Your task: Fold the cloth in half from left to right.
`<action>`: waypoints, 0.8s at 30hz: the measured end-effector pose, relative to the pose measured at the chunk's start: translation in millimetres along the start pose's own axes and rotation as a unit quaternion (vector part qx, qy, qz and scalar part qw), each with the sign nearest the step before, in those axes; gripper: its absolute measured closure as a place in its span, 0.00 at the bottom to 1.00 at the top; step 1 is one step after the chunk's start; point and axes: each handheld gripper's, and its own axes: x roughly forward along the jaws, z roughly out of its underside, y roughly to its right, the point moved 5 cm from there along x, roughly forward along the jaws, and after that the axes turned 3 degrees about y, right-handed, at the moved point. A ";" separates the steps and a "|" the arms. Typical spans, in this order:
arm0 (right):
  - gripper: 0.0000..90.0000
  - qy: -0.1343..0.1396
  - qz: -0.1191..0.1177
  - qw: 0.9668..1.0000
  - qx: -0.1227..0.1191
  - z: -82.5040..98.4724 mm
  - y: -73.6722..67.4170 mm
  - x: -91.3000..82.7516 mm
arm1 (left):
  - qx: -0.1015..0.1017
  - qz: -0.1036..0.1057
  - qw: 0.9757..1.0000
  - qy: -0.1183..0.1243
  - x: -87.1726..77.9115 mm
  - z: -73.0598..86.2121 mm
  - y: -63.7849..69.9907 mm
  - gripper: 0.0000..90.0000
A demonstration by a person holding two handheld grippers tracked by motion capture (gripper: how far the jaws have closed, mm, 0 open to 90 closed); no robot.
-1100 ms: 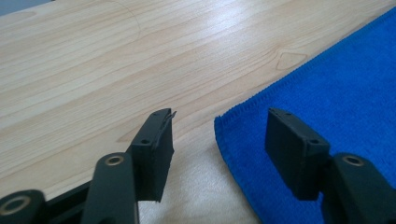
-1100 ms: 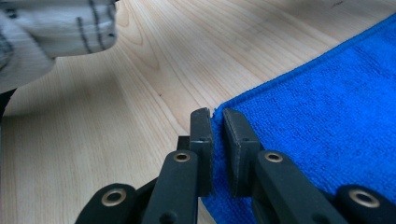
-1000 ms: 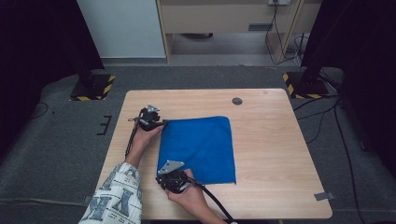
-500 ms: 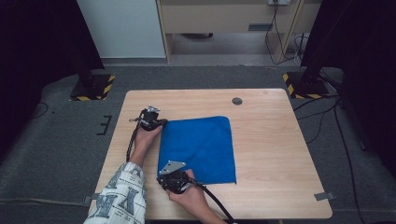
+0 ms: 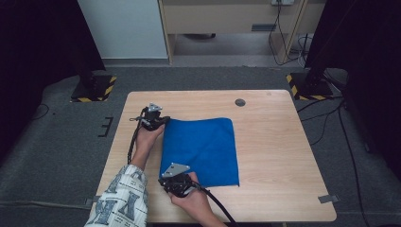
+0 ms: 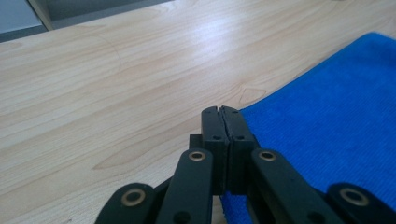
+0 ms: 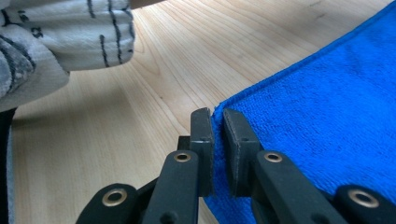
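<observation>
While the square, nubby blue cloth [image 5: 201,150] lies flat on the pale wood-grain table [image 5: 274,156], my left gripper [image 6: 223,114] has clamped its far-left corner, my right gripper [image 7: 215,116] the near-left one.

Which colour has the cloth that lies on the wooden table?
The cloth is plain bright blue, best seen in the high view.

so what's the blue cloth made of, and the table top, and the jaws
Blue cloth: looks like microfibre or terry, matte; a fine napped pile and a stitched edge show up close.
Table top: light wood grain with a soft sheen, probably laminate or veneer rather than solid wood.
Jaws: matte black, likely moulded plastic, with brass-coloured rings at the pivots.
</observation>
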 end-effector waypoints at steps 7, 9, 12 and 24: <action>0.93 0.010 0.010 1.000 -0.009 -10.1 -0.9 -7.6 | 0.019 0.007 1.000 0.009 -5.2 -17.6 9.7 0.99; 0.93 0.014 0.017 1.000 -0.012 -13.2 0.2 -11.1 | 0.023 0.003 1.000 0.011 -5.6 -20.3 10.7 0.99; 0.93 0.017 0.025 0.999 -0.014 -16.9 -0.2 -17.6 | 0.018 0.003 1.000 0.006 -7.2 -22.0 9.6 0.99; 0.94 0.033 0.032 0.998 -0.031 -30.5 -12.6 -29.9 | 0.014 0.019 0.999 0.026 -24.8 -41.3 16.0 0.99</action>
